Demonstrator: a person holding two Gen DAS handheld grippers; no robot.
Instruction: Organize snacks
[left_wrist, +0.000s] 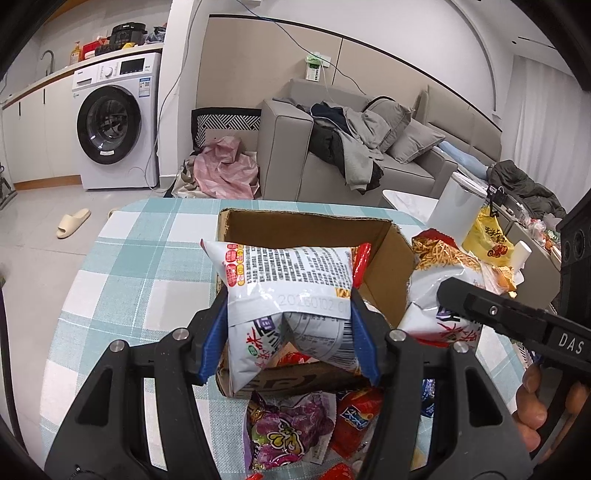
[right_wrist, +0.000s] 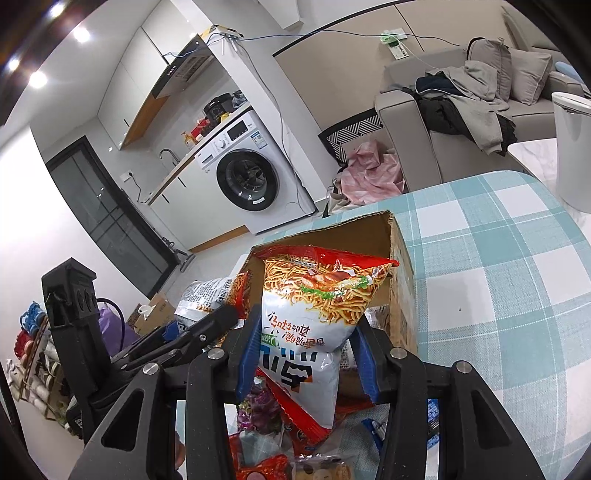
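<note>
Both grippers, left (left_wrist: 290, 328) and right (right_wrist: 304, 356), each clamp a noodle bag (left_wrist: 288, 280) (held lengthwise ahead), with the box (left_wrist: 388, 258) open just beyond.

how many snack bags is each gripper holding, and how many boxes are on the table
Noodle snack bags held in a gripper: 2, one in the left gripper (bag), one in the right gripper (bag)
Cardboard boxes: 1
Total: 3

My left gripper (left_wrist: 288, 328) angles downward, its blue pads pressed in on both sides of what it carries. My right gripper (right_wrist: 304, 350) tilts down likewise, clamped tight, bare fingers (left_wrist: 532, 413) wrapped round its handle.
</note>
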